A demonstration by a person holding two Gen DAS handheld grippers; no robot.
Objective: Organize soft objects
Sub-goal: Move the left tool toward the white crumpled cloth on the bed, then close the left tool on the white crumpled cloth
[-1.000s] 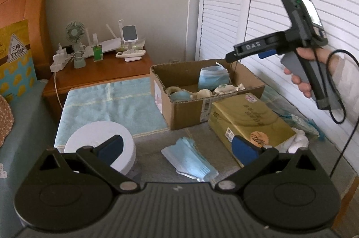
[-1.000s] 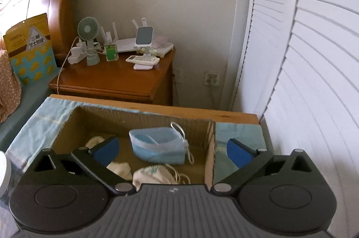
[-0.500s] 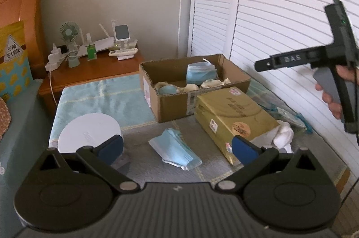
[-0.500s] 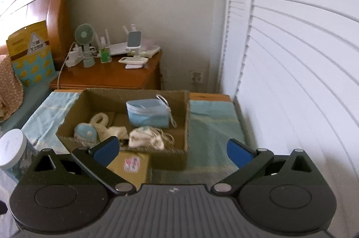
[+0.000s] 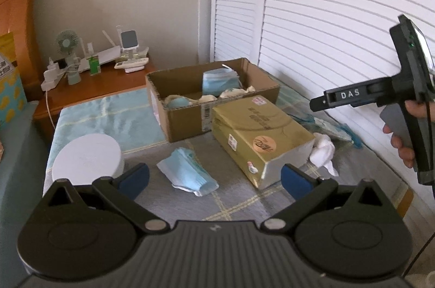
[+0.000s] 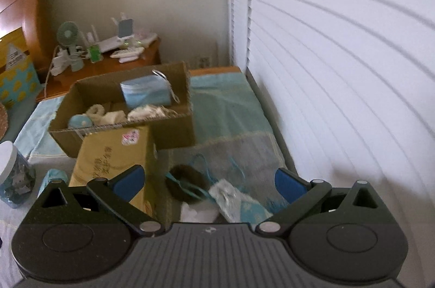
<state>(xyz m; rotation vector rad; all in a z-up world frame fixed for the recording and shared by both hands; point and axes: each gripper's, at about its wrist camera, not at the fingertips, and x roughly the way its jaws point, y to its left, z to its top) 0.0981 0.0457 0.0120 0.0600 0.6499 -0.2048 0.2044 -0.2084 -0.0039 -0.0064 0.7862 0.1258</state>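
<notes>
Now the cardboard box [image 5: 190, 108] sits toward the tabletop's far edge, holding a blue mask bundle [image 6: 145, 93] and pale soft pieces. Touching its near side lies the gold carton [image 5: 261, 135]. Another blue mask [image 5: 187, 171] lies loose near the near edge. Left claw [image 5: 214, 176] and right claw [image 6: 208, 180] hover spread wide, empty.

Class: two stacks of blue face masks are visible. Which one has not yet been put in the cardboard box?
The mask stack lying on the cloth between the white-lidded jar and the gold box. The other stack stands inside the cardboard box.
</notes>
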